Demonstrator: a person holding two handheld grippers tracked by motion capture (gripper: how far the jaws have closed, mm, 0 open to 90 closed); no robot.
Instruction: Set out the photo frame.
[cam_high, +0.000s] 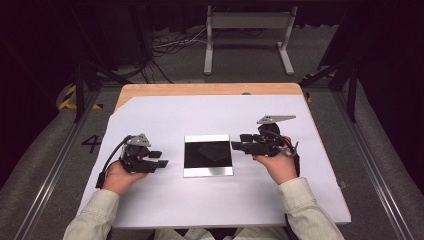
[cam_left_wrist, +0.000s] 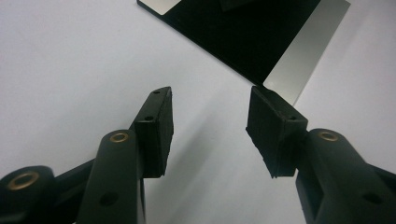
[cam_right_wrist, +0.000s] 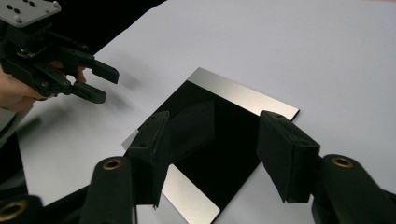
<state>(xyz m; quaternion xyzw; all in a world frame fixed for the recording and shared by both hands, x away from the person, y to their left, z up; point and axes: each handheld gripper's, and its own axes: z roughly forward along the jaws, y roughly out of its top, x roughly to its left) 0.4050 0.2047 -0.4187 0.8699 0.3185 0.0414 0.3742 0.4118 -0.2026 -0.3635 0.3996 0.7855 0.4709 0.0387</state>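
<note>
High view: the black panel (cam_high: 208, 155) with silver strips lies flat between the left gripper (cam_high: 160, 159) and right gripper (cam_high: 239, 142), strips crosswise; floor reads "4" (cam_high: 92, 143).
Left gripper view: jaws released, panel ahead.
Right gripper view: jaws released, straddling the panel's near edge.

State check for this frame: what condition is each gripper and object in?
Left gripper: open, nothing between its jaws, beside the plate.
Right gripper: open, empty, at the plate's right edge.
Mirror plate: flat on the white sheet, untouched, square with the table.
</note>
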